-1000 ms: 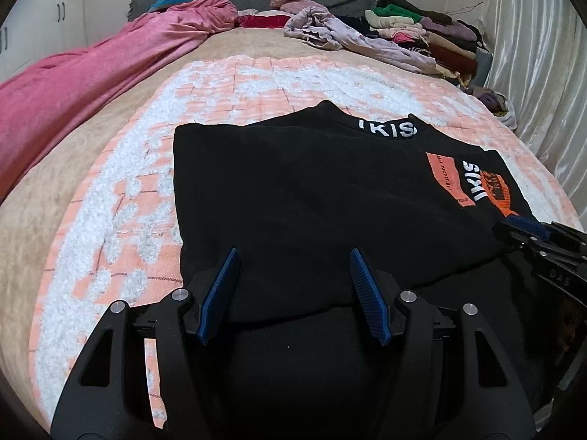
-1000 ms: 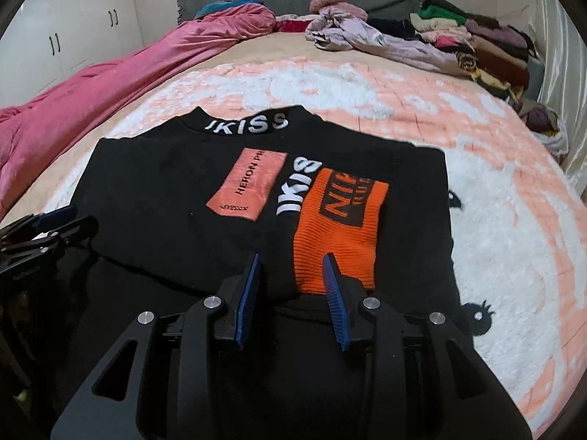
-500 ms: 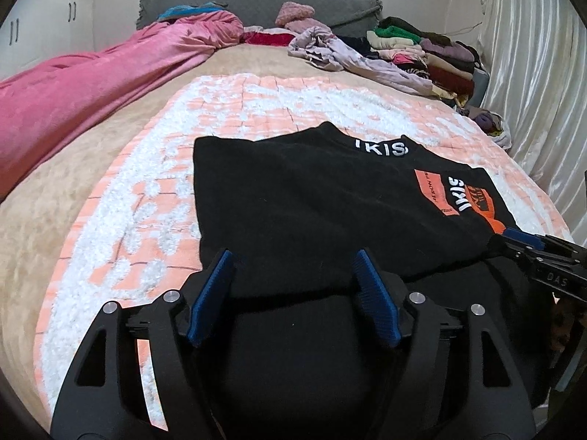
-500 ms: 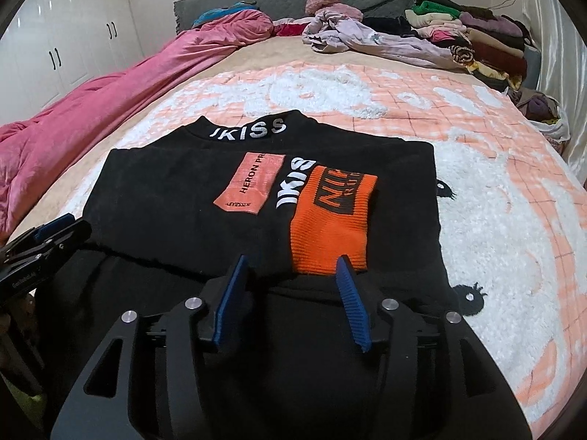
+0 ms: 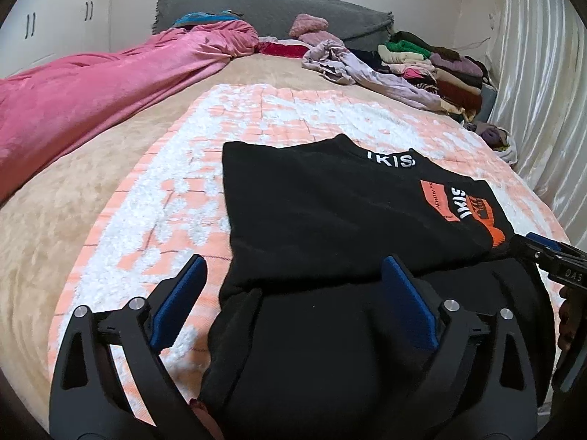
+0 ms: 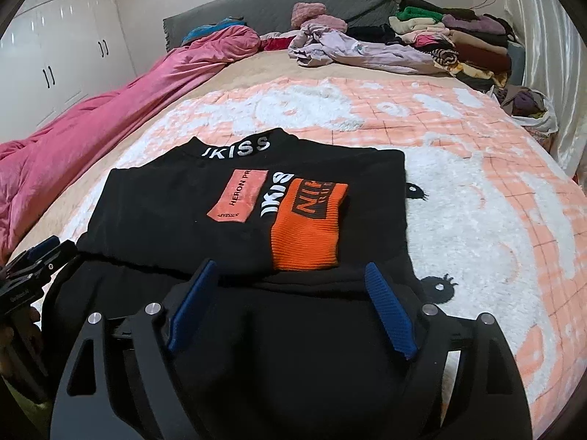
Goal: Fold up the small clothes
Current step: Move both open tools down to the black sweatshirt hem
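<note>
A black sweater [image 5: 330, 212] lies flat on the orange-and-white blanket [image 5: 154, 220], with white lettering at the collar and a pink patch [image 6: 236, 198] on the chest. Its orange ribbed cuff [image 6: 308, 231] is folded onto the front. My left gripper [image 5: 293, 264] hovers over the sweater's near left part, its jaws opening wide; cloth lies under them, but the pads do not press it. My right gripper [image 6: 290, 266] hangs over the near right part, just below the orange cuff, jaws also opening and gripping nothing. Each gripper shows at the edge of the other's view.
A pink quilt [image 5: 91, 99] runs along the bed's left side. A lilac garment [image 6: 352, 51] and a pile of folded clothes [image 6: 458, 40] sit at the far right by the grey headboard [image 6: 293, 0]. White wardrobe doors [image 6: 55, 55] stand left, a curtain [image 5: 543, 91] right.
Both grippers' jaws have spread much wider. Both have drawn back toward me and risen a little, so the sweater sits farther off in each view. The sweater itself has not shifted.
</note>
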`<state>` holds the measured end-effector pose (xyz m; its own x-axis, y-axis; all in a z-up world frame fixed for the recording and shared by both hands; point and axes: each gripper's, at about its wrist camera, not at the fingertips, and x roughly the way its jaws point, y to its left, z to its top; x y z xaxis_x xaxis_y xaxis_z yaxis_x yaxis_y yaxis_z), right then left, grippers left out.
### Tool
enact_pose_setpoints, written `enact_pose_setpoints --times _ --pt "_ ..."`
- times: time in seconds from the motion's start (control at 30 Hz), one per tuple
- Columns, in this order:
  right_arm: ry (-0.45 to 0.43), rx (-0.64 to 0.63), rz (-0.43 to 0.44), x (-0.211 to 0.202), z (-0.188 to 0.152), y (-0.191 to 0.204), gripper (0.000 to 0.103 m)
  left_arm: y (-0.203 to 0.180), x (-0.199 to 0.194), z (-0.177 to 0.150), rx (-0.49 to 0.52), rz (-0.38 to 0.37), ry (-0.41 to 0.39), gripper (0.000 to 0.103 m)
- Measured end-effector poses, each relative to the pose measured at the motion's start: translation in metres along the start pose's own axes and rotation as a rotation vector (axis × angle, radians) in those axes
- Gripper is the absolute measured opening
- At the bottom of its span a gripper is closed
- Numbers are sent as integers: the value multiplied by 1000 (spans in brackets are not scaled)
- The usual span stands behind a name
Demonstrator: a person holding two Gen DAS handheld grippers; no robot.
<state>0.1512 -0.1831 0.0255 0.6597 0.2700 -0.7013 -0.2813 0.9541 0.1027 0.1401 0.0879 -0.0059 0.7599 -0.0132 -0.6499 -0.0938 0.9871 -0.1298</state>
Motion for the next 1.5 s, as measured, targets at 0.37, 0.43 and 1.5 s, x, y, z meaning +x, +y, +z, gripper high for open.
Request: enact_pose_setpoints --times 0.37,0.43,1.5 --pt "-28 -13 -24 -38 -16 -15 87 18 -38 -8 -62 -10 -2 93" --pt "-30 -6 -31 -44 -21 -21 87 24 -44 -9 -71 -6 8 93" --pt "108 -4 -59 -93 -119 -63 87 37 -74 -104 -66 -49 268 79"
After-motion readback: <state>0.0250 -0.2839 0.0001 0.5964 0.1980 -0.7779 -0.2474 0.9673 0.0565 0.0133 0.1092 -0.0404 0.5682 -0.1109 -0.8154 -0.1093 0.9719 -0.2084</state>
